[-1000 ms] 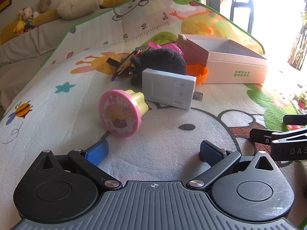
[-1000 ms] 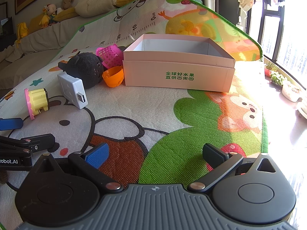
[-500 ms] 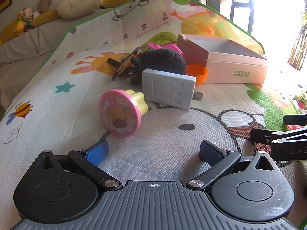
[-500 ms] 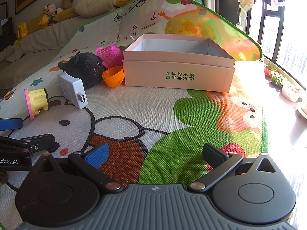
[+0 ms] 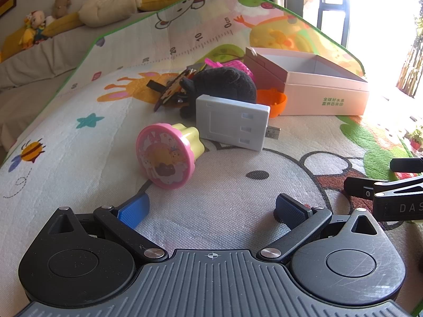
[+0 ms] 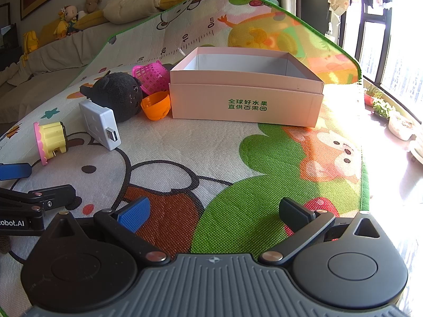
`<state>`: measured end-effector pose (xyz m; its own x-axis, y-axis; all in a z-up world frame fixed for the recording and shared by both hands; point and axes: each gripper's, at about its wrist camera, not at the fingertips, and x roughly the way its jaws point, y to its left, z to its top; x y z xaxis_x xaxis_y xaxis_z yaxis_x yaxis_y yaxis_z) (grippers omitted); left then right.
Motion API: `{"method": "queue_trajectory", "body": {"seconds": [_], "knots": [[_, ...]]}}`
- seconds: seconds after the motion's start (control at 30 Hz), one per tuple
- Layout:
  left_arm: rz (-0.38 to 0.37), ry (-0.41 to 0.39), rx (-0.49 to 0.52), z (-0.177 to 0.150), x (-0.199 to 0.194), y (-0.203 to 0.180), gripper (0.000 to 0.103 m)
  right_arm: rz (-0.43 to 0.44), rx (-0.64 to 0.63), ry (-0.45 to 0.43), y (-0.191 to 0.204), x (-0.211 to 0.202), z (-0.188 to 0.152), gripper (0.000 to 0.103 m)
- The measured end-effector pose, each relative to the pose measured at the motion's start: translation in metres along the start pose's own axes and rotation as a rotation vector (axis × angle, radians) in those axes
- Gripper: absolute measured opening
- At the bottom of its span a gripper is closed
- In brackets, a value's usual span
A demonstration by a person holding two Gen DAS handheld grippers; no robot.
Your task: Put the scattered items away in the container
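A pink open box stands on the play mat, nothing visible inside. Left of it lie an orange cup, a pink mesh basket, a black plush toy, a white USB charger block and a pink-and-yellow stamp toy. A small patterned toy lies behind the plush. My left gripper is open, low over the mat just short of the stamp toy. My right gripper is open and empty, well in front of the box.
The cartoon play mat covers the surface; its right edge drops to a sunlit floor with potted plants. A sofa with stuffed toys lies behind. Each gripper shows at the other view's edge.
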<state>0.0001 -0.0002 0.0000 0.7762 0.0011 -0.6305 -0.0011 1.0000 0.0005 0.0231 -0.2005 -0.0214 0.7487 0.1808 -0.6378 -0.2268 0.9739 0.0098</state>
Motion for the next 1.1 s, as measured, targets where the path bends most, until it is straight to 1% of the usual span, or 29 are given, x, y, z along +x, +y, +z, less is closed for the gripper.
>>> {"method": "queue_trajectory", "body": {"seconds": [0.87, 0.97, 1.1], "knots": [[0.005, 0.003, 0.005, 0.0, -0.001, -0.002, 0.103, 0.0, -0.004, 0.002, 0.0, -0.001, -0.003, 0.103], [0.007, 0.017, 0.009, 0.003, 0.003, 0.0, 0.103, 0.001, -0.012, 0.016, 0.002, -0.002, -0.002, 0.103], [-0.004, 0.03, 0.021, 0.0, -0.007, 0.005, 0.103, 0.015, -0.02, 0.058, 0.002, -0.01, -0.004, 0.103]]}}
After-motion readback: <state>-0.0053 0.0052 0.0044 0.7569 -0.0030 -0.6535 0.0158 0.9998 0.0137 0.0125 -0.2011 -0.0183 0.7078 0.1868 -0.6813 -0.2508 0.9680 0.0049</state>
